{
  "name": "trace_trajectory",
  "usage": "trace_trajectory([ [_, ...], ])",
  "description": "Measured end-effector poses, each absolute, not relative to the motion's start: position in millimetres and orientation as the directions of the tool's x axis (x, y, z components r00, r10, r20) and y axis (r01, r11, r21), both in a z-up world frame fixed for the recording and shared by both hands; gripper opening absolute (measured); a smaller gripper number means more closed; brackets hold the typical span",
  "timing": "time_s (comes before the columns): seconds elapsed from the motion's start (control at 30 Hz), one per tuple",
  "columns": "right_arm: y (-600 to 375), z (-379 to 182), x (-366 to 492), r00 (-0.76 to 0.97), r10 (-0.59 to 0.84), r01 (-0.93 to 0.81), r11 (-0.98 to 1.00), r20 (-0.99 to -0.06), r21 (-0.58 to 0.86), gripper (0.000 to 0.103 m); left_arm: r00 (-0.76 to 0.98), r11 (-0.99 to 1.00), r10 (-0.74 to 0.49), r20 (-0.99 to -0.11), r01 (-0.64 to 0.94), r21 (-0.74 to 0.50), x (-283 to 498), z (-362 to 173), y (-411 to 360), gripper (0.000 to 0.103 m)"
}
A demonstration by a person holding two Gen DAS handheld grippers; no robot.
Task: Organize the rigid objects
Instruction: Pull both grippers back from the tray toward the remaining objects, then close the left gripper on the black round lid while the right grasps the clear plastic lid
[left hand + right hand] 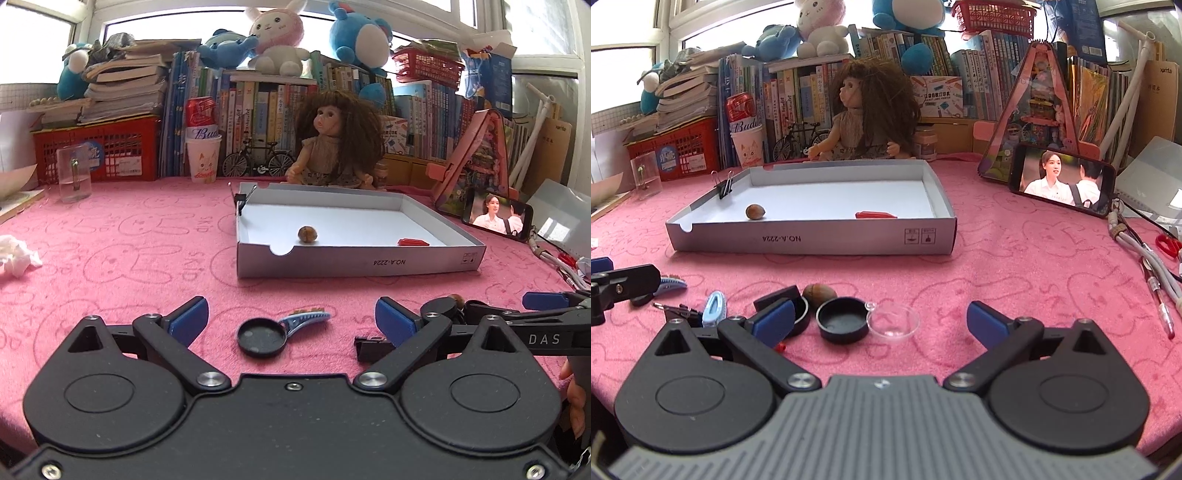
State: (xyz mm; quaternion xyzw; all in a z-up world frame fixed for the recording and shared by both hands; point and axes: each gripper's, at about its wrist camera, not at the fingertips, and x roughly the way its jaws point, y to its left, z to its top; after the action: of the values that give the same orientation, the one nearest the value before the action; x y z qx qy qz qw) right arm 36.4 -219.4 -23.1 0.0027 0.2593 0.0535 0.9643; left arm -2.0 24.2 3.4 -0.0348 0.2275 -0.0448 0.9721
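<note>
1. The shallow white cardboard box lid (812,240) sits mid-table on the pink plush cloth (1015,266), already holding a brown nut (755,212), a red flat piece (875,215) and a black binder clip (724,189) on its rim.
2. Loose items wait near the grippers: a round black plastic cap (843,319), a clear dome-shaped cover (894,321), a second brown nut (819,294) and a light blue hair clip (715,308).
3. The right gripper (881,319) is spread wide and empty, framing the cap and dome.
4. The left gripper (291,319) is likewise wide apart and empty, over a flat black disc (261,336) and a blue-handled clip (306,319).
5. I judge this a fresh pick-up; next, lower, centre on one piece, then close.
</note>
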Motion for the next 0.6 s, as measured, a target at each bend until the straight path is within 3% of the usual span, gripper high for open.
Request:
trace_trajectory([
  [0.07,-220,-24,36,0.859,0.107,-0.103,0.994,-0.501,0.034,0.102,0.895,0.995,-0.087,-0.437,0.057,-0.080,-4,2,27,0.096],
  [0.43,-224,-23,29,0.867,0.095,-0.103,0.995,-0.489,0.009,0.079,0.879,0.994,-0.067,-0.472,0.021,-0.103,-5,-3,42,0.064],
  [0.6,-228,-22,25,0.873,0.096,-0.096,0.995,-0.479,0.025,0.073,0.874,0.995,-0.069,-0.481,0.022,-0.102,-5,-4,44,0.057],
])
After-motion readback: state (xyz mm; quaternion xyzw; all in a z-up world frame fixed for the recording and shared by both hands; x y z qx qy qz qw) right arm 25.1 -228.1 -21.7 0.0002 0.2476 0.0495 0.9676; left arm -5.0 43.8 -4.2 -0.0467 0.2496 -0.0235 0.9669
